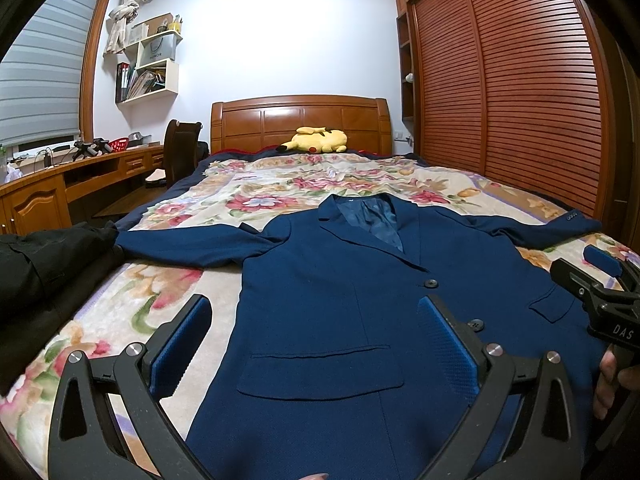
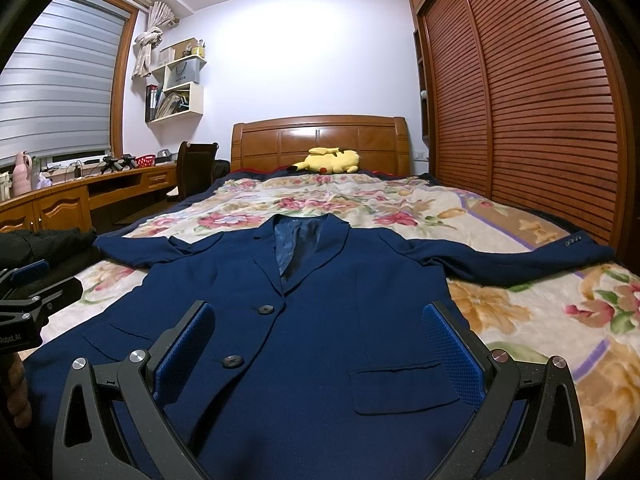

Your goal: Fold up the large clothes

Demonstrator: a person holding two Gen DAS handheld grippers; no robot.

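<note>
- Both grippers hang over the jacket's hem: the left gripper (image 1: 316, 344) and the right gripper (image 2: 320, 352) each have their jaws spread wide, holding nothing.
- Spread flat, front up and buttoned, the blue jacket (image 2: 320, 300) lies on the flowered blanket (image 2: 520, 320), collar away from the cameras, sleeves stretched to either side.
- Folding seems not yet begun; next, probably, each sleeve needs pinching near its cuff and laying across the chest.
- Dark clothing (image 1: 52, 264) touches the left sleeve's cuff and may crowd that fold.
- Far off by the headboard rests a yellow plush toy (image 2: 328, 162), well clear.
</note>
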